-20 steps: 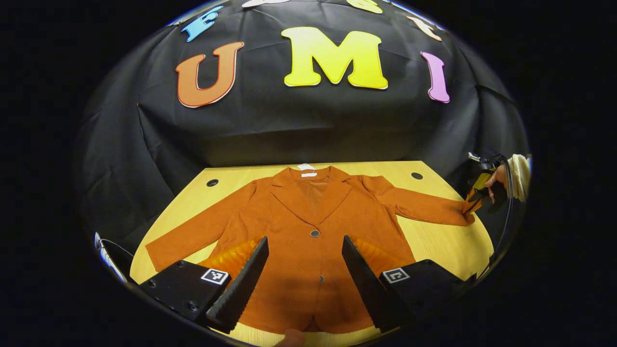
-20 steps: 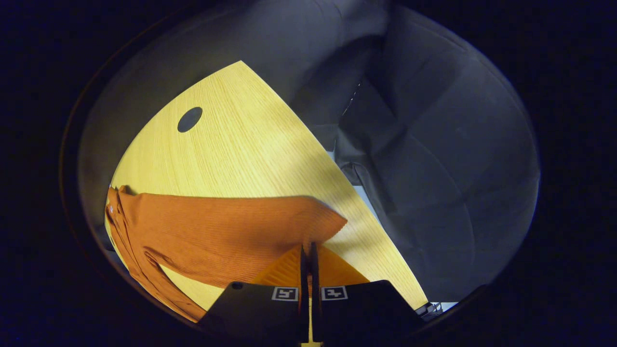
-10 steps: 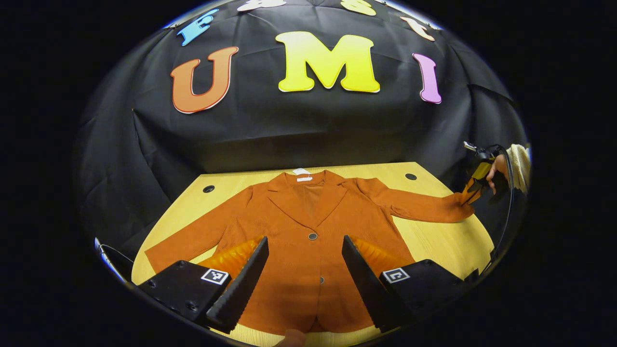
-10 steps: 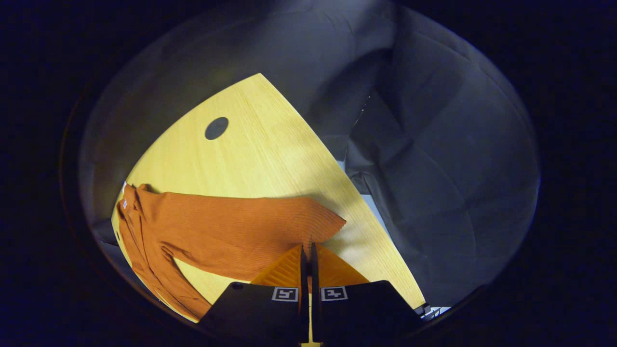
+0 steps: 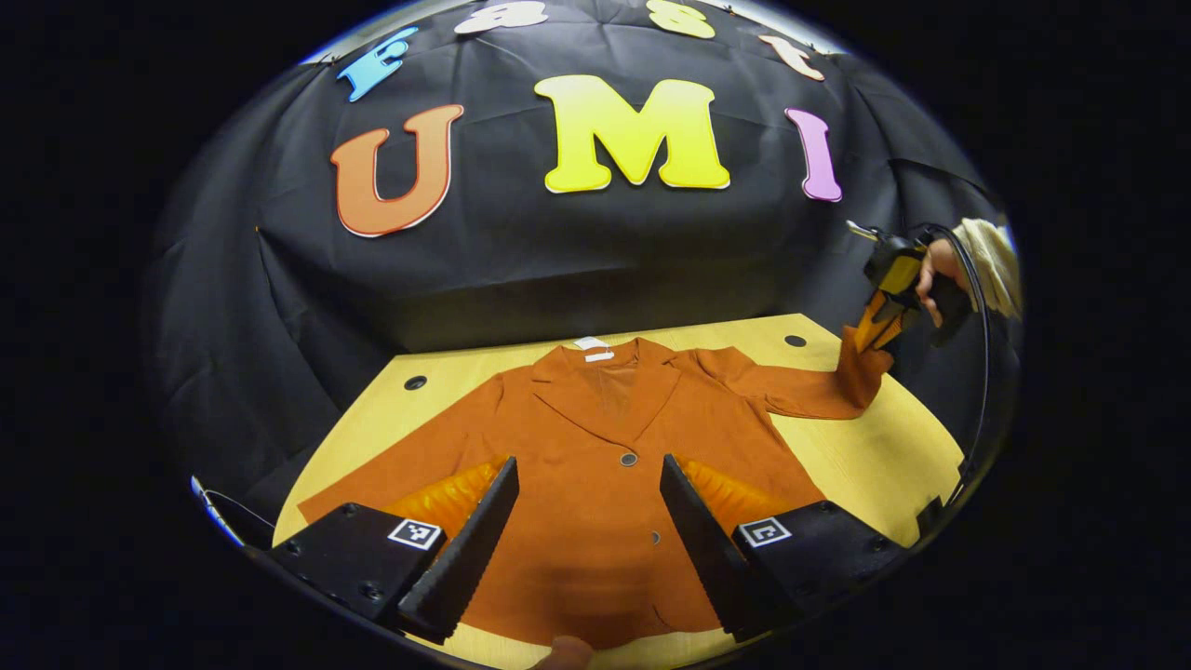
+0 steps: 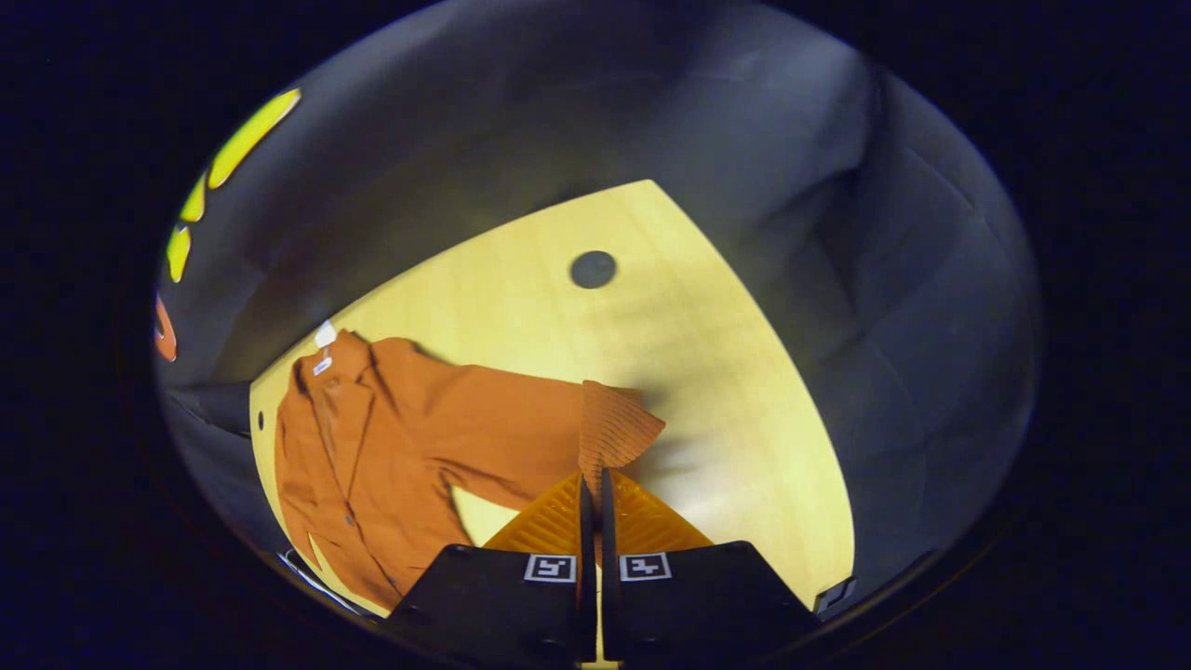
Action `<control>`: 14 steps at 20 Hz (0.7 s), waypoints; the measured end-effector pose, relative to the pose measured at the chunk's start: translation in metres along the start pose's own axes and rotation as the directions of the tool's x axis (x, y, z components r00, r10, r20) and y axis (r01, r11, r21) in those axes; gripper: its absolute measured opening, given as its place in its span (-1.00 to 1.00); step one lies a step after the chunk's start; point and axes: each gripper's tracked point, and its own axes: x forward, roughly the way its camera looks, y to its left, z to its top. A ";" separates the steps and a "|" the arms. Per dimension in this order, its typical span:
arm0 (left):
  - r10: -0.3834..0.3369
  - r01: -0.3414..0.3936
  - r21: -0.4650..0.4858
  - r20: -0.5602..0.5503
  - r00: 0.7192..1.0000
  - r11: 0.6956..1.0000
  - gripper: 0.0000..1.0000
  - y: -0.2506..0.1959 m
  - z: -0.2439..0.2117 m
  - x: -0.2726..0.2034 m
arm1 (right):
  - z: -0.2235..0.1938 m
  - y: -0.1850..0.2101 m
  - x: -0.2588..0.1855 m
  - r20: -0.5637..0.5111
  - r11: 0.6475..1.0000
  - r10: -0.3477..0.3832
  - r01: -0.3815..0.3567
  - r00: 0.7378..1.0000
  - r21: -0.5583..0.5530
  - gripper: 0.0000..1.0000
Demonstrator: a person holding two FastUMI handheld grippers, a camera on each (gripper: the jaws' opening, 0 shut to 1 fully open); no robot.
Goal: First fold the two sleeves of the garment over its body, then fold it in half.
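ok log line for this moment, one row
right gripper: shut on sleeve cuff, lifted | left gripper: open above jacket | sleeves unfolded

Left gripper view sits low at the table's [image 5: 875, 465] near edge, facing the back wall at 12 o'clock, jacket [image 5: 595, 437] close below. Right gripper view looks steeply down from above the table's right end, over the sleeve cuff [image 6: 609, 430]. Both views share the jacket, tabletop and one round hole [image 6: 593, 269].
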 end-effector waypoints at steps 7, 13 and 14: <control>0.035 -0.035 0.002 0.032 0.999 0.999 0.99 0.049 -0.005 -0.018 | -0.016 0.170 -0.021 -0.011 0.973 0.132 -0.132 0.991 -0.190 -0.96; 0.063 -0.062 -0.015 0.042 0.997 0.998 0.99 0.088 -0.018 -0.024 | -0.053 0.323 -0.006 -0.044 0.895 0.203 -0.204 0.978 -0.397 -0.95; 0.071 -0.071 -0.022 0.038 0.997 0.997 0.99 0.094 -0.022 -0.025 | -0.063 0.343 0.003 -0.051 0.878 0.201 -0.203 0.978 -0.433 -0.95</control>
